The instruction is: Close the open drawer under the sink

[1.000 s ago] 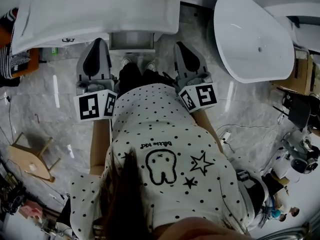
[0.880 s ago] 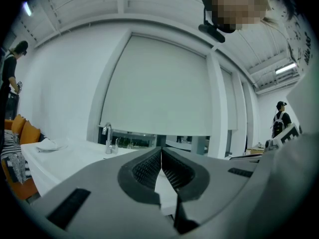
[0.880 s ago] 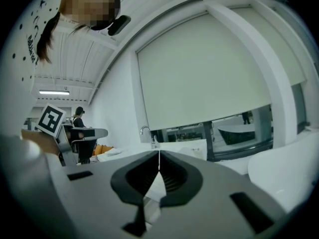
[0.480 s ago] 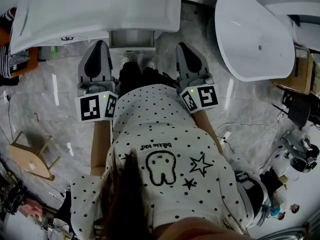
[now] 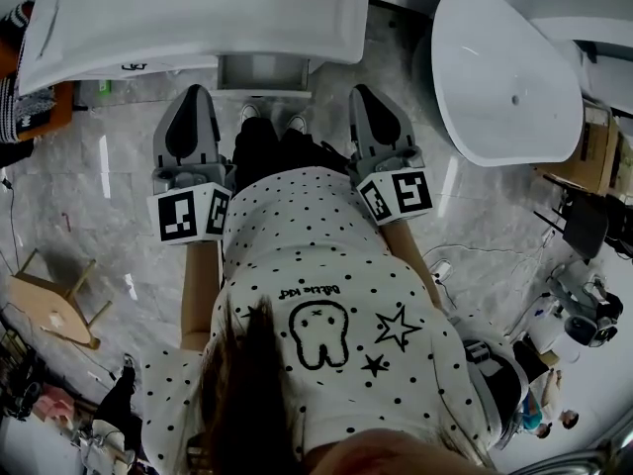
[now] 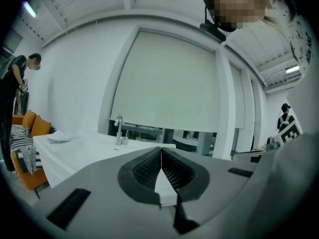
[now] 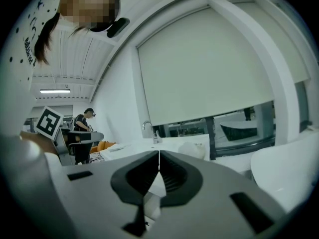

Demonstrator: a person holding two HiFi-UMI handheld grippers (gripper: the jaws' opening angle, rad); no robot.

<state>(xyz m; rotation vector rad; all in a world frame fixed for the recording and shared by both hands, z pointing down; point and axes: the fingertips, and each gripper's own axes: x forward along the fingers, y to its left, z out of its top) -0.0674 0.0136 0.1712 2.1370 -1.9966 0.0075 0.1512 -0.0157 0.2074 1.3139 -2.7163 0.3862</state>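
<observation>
Drawer first: the grey drawer (image 5: 263,71) sticks out from under the long white sink basin (image 5: 198,18) at the top of the head view. Its front edge reaches past the basin's front rim, straight ahead of the person's pale shoes (image 5: 249,115).

The left tool (image 5: 195,93) and the right tool (image 5: 362,92) point toward the sink, one on each side of the drawer. They run roughly parallel, with the person's dark trousers between them. From above, the left tip lies near the drawer's left front corner. The right tip sits a little further off, to the drawer's right. Neither tip lies on the drawer.

In the left gripper view, the left tool's ribbed black pads (image 6: 144,167) are pressed together at the tip with nothing between them. Beyond them are the white counter (image 6: 84,151) and a chrome tap (image 6: 118,128). In the right gripper view, the right tool's pads (image 7: 172,176) meet in the same way, and nothing is pinched.

Each tool carries a black-and-white marker cube (image 5: 188,214) at its rear, close against the person's white polka-dot shirt (image 5: 316,265).

A white oval bathtub (image 5: 504,67) stands on the grey marble floor (image 5: 99,166) to the right of the sink. A small wooden stool (image 5: 54,310) stands well off to the left.
</observation>
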